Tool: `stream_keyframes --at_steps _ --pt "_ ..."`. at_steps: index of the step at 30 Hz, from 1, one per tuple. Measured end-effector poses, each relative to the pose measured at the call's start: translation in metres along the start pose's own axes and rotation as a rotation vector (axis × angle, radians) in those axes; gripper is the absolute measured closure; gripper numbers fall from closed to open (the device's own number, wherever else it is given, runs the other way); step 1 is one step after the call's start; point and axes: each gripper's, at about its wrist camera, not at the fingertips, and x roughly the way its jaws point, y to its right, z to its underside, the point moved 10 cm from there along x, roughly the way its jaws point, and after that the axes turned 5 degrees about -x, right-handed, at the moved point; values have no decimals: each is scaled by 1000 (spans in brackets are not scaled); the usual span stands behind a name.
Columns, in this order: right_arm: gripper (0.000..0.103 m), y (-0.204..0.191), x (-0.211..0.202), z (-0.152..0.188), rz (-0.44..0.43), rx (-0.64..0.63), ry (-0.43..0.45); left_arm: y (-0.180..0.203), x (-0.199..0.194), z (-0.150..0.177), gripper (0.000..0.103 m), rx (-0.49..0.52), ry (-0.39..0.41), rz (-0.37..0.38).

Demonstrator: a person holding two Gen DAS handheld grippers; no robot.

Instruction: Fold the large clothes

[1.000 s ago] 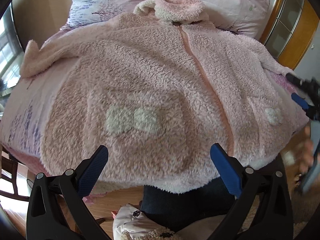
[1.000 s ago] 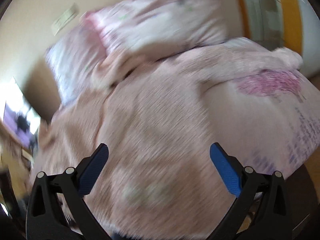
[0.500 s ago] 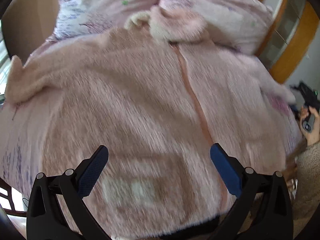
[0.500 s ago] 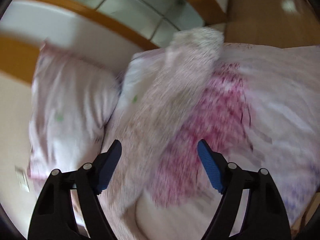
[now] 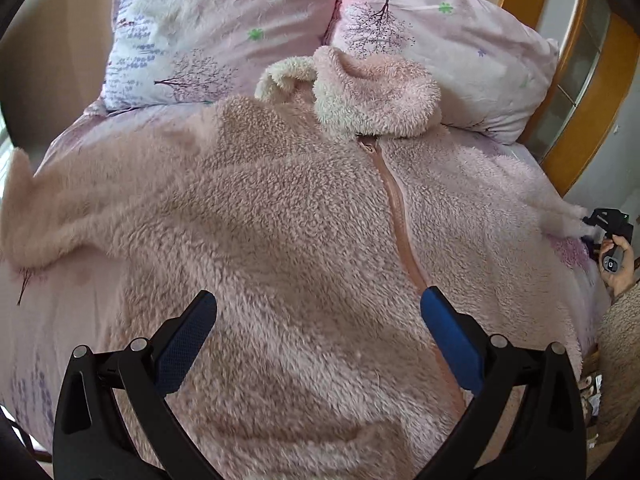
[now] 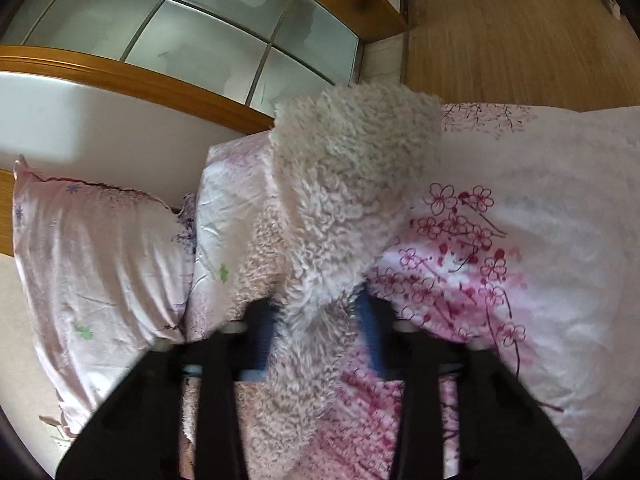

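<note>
A large fluffy pink robe point(image 5: 304, 216) lies spread face up on the bed, zip point(image 5: 400, 216) down its middle, hood point(image 5: 372, 92) toward the pillows. My left gripper point(image 5: 318, 320) is open and empty, hovering over the robe's lower body. My right gripper point(image 6: 316, 328) is shut on the robe's right sleeve cuff point(image 6: 352, 168), which sticks out past the fingers. In the left wrist view the right gripper point(image 5: 588, 226) holds that sleeve end at the bed's right edge. The other sleeve point(image 5: 36, 208) lies spread to the left.
Two floral pillows point(image 5: 224, 32) lean at the head of the bed. The flowered bedsheet point(image 6: 520, 264) lies under the robe. A wooden-framed glass wardrobe door point(image 6: 200, 36) stands beside the bed, with wooden floor point(image 6: 500, 28) beyond.
My right gripper swung to the right sleeve and closed on its cuff. My left gripper moved forward over the robe, from the hem toward the chest.
</note>
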Motion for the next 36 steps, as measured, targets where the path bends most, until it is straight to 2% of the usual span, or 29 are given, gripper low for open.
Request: stream_keyframes --at_steps 4,8,12,15,20,22,26,29,32,34,36 --pt "92 -13 -14 -1 19 -103 64 0 11 -3 1 -58 -39 100" --pt "93 -68 -35 1 28 -308 170 -3 16 -7 1 -112 -43 146" --pt "93 -130 -61 27 -8 -512 239 -8 12 -12 1 -161 -6 192" --pt "93 -172 -76 63 -60 -658 258 -14 11 -15 1 -221 10 233" --pt "93 -251 -105 164 -211 -948 248 -25 10 -22 1 -314 12 294" --pt "93 -277 -112 218 -281 -1063 215 -29 10 -25 1 -342 14 312" --pt "93 -296 -115 321 -376 -1234 101 -33 11 -29 1 -401 14 358" --pt "93 -290 -97 412 -389 -1404 -55 -34 16 -31 1 -449 -6 394" --pt "93 -266 -75 478 -352 -1538 -173 -36 18 -32 1 -477 -17 411" --pt "91 -256 -58 503 -318 -1598 -225 -37 18 -32 1 -486 -28 416" --pt "82 -244 -53 523 -288 -1677 -225 -36 18 -32 1 -482 -33 424"
